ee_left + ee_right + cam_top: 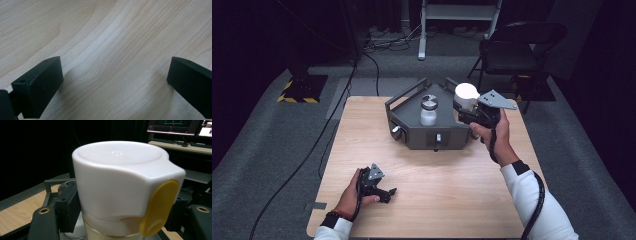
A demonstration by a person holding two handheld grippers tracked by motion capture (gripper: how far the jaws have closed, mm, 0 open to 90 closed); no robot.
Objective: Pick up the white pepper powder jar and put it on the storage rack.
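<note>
Fingers of the right gripper [463, 113] pinch a jar with a white cap [466, 96] from either side, holding it over the right end of the grey tray [412, 131] at the far side of the counter [452, 190]. In the right gripper view the cap [117, 182] crowds the frame: a yellow oval tab [158, 207] sits on its right flank, and below the cap a strip of clear glass [110, 232] is cut off by the bottom edge, so the jar's body and contents cannot be made out. The right-hand finger is largely hidden behind the yellow tab; the left one [66, 207] presses against the cap's lower edge. Whether the jar's base touches the tray or hangs above it is impossible to tell from the high view, since the gripper's grey plate and the hand cover that spot.

A second jar with a metal lid [428, 111] stands upright inside the tray, left of the held one and apart from it. The tray's front wall carries small knobs too tiny to read.

Near the front left of the counter, the left gripper [387, 192] rests low in the person's hand, its fingers [40, 87] spread wide with bare wood grain [112, 62] between them and nothing held.

Beyond the counter, a dark folding chair [517, 50] fades into shadow.
</note>
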